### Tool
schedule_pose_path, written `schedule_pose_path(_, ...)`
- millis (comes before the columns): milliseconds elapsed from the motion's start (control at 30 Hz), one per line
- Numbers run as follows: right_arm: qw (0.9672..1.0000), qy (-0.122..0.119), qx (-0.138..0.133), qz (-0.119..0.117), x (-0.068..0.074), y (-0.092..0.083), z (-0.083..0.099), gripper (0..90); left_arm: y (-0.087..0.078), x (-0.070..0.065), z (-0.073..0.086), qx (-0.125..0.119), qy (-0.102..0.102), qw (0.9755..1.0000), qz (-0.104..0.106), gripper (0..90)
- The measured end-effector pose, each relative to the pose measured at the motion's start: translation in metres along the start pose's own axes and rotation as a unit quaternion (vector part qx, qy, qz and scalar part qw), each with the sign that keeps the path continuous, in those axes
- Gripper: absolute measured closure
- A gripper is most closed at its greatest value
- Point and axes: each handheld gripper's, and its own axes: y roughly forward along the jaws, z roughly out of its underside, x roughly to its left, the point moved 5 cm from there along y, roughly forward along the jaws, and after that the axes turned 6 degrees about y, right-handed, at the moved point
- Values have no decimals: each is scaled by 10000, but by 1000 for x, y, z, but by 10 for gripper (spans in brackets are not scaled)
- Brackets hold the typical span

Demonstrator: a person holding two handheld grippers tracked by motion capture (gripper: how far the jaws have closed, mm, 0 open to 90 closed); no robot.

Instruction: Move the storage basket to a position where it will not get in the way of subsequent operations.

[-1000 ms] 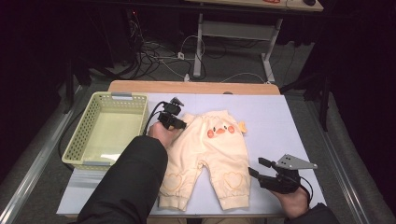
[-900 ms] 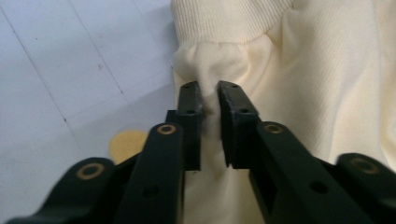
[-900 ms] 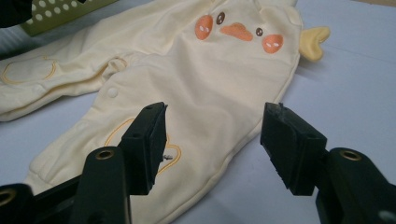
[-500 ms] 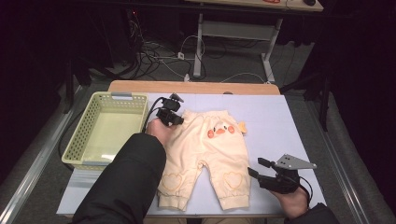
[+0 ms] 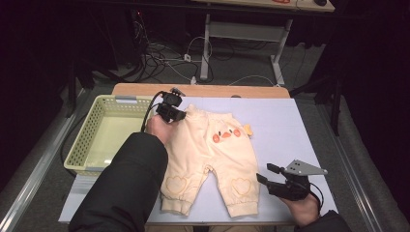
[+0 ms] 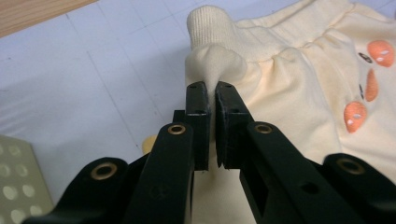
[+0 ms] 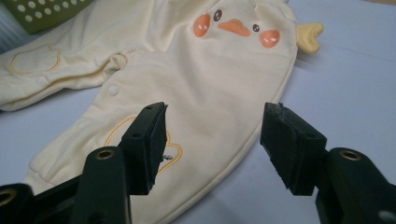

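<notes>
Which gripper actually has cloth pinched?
The left gripper: shut on the pants at the waistband corner. The right gripper stands open above a leg.

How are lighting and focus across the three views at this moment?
High view: mat lit evenly, surroundings dark, pale yellow baby trousers sharp. Left gripper view: left gripper crisp on the pinched waistband, soft shadow beneath. Right gripper view: right gripper near jaws slightly soft, duck face clear, no glare.

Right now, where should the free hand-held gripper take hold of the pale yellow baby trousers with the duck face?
Probably at the ribbed cuff of the nearer leg, coming in low from the outer side of the pale yellow baby trousers. That leg lies flat just ahead of the open right hand-held gripper. The left hand-held gripper already pinches the waistband corner.
</notes>
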Motion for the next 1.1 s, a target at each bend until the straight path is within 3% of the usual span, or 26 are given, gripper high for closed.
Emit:
schedule_pose_path(267, 10000, -1, 4, -7, 0, 0, 0, 415, 14, 2, 4, 224, -30, 9997, -47, 807)
schedule_pose_path(367, 10000, -7, 7, -11, 0, 0, 0, 415, 16, 1, 6, 259, -47, 9997, -23, 742)
schedule_pose_path(700, 10000, -11, 27, -1, 0, 1, 0, 415, 5, -15, 16, 199, 101, 9997, 132, 575)
schedule_pose_path(1100, 10000, -15, 46, 20, 1, 1, 0, 415, -15, -29, 38, 88, 207, 9992, 326, 511)
